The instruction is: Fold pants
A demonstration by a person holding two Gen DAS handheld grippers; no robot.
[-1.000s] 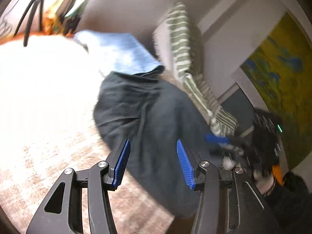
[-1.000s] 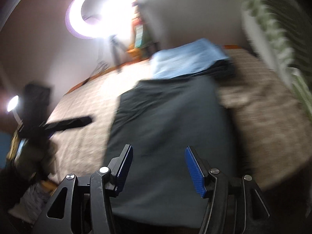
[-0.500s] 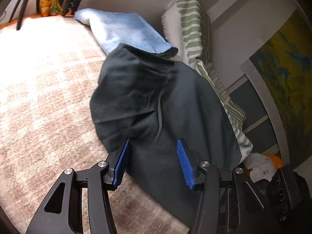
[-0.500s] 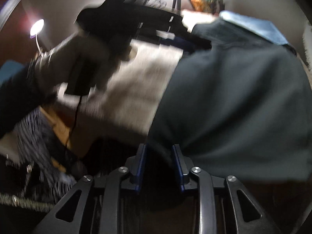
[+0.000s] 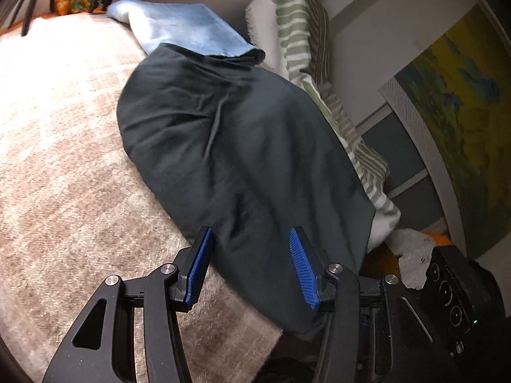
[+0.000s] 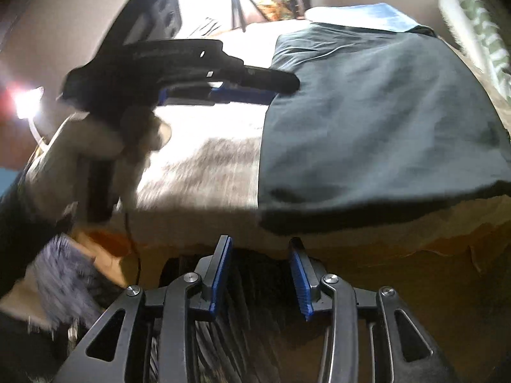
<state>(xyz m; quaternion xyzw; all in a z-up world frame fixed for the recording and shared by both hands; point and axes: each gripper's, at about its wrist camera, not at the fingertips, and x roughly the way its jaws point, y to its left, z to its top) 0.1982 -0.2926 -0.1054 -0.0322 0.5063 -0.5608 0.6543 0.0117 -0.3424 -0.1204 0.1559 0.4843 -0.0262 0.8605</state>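
Dark grey pants [image 5: 230,159] lie spread on a beige bed cover [image 5: 64,159], their far end under folded light blue jeans [image 5: 191,35]. My left gripper [image 5: 249,255] is open, its blue fingers straddling the pants' near edge without gripping. In the right wrist view the pants [image 6: 377,121] lie ahead; my right gripper [image 6: 258,271] is open and empty below the bed's front edge. The left gripper shows there too [image 6: 223,89], at the pants' left edge.
A green striped pillow [image 5: 303,38] leans on the wall behind the pants. A yellow painting [image 5: 463,111] stands at right. A tripod [image 6: 238,9] and bright light are at the back. The bed's front edge [image 6: 399,239] drops off.
The right gripper has opened from nearly shut and pulled back below the bed edge. The left gripper has moved closer over the pants' near edge, staying open.
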